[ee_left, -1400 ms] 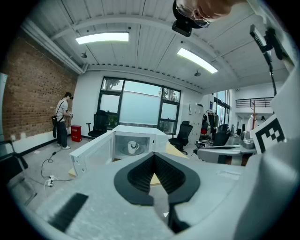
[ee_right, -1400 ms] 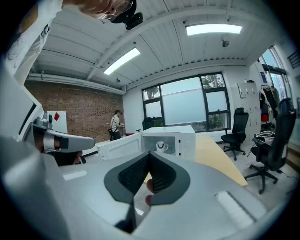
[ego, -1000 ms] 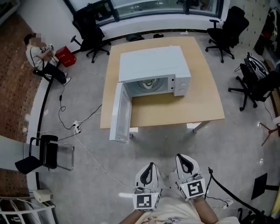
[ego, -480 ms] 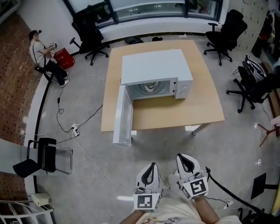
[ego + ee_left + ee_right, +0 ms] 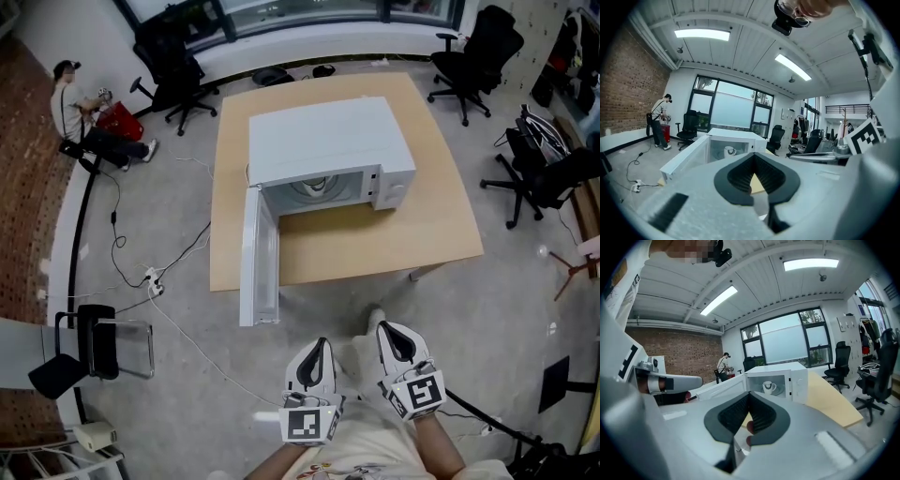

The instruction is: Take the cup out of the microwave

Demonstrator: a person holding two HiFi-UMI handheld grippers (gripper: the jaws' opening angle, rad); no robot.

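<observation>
A white microwave stands on a wooden table, its door swung open toward me. A white cup with a dark handle sits inside on the turntable. It also shows in the left gripper view and the right gripper view. Both grippers hang side by side over the floor, well short of the table. My left gripper is shut and empty. My right gripper is also shut with nothing in it.
Grey floor lies between me and the table, crossed by a cable and power strip at the left. Black office chairs stand at the right and behind the table. A folding chair is at the left. A person sits far left.
Both grippers have moved forward toward the table, still shut. The table and open door have come slightly closer in the head view, and a shoe now shows between the grippers.
</observation>
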